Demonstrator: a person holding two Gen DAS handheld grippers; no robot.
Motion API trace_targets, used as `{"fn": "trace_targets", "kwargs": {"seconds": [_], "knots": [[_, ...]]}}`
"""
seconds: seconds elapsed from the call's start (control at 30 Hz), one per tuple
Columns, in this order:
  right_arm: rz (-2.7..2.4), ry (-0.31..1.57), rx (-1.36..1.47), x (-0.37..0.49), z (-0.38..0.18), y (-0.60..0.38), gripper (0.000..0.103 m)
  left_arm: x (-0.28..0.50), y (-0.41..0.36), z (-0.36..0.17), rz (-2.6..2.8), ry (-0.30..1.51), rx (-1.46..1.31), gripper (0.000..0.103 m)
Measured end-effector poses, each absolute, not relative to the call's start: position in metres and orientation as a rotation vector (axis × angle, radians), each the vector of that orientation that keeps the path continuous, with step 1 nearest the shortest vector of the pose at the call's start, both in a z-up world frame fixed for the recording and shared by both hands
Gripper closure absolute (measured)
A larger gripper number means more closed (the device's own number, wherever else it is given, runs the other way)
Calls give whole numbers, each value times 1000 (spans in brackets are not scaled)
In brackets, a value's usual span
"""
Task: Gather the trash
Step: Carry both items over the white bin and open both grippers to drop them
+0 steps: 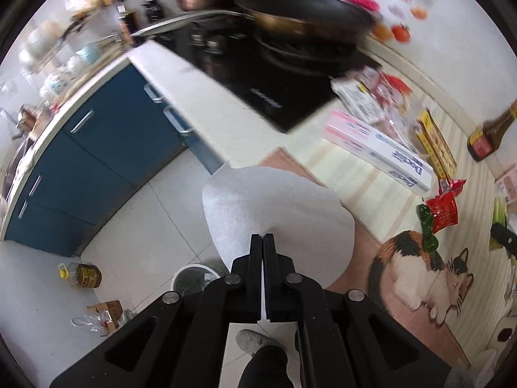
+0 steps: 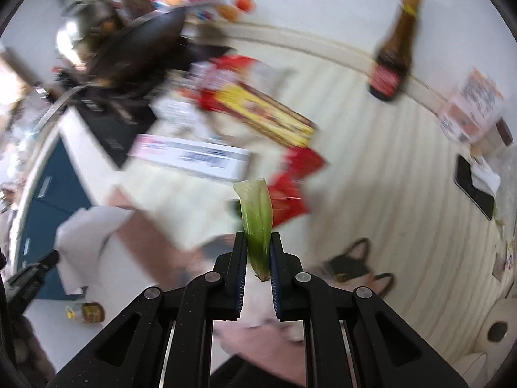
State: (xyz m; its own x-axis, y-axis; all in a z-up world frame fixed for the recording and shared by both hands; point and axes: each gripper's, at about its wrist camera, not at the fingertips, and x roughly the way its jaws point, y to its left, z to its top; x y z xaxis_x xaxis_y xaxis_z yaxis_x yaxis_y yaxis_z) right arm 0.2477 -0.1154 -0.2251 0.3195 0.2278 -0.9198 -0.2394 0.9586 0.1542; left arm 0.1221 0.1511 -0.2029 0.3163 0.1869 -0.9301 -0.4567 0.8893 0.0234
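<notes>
My left gripper (image 1: 262,237) is shut on the edge of a white sheet of paper (image 1: 278,207), which fans out in front of it above the counter edge. My right gripper (image 2: 258,239) is shut on a pale green vegetable leaf (image 2: 257,213) that sticks up between its fingers, held over the striped counter mat (image 2: 371,177). In the right wrist view the same white paper (image 2: 87,236) shows at the left, with the left gripper (image 2: 32,274) below it. A white trash bin with a dark liner (image 1: 194,279) stands on the floor under the left gripper.
On the counter lie red wrappers (image 1: 442,207), a long white box (image 1: 378,152), a yellow box (image 2: 268,113), a dark sauce bottle (image 2: 392,64) and a phone (image 2: 473,187). A wok (image 1: 303,16) sits on the black stove. An oil bottle (image 1: 80,274) and cardboard (image 1: 103,315) lie on the floor.
</notes>
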Motion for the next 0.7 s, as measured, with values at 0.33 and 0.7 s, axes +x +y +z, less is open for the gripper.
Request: {"fn": "trace_targets", "kwargs": {"seconds": [0.33, 0.7], "knots": [[677, 1278, -90, 127, -251, 76, 89, -14, 277, -246, 614, 1172, -500, 103], [882, 1521, -323, 47, -466, 235, 90, -121, 373, -474, 738, 1269, -959, 103]]}}
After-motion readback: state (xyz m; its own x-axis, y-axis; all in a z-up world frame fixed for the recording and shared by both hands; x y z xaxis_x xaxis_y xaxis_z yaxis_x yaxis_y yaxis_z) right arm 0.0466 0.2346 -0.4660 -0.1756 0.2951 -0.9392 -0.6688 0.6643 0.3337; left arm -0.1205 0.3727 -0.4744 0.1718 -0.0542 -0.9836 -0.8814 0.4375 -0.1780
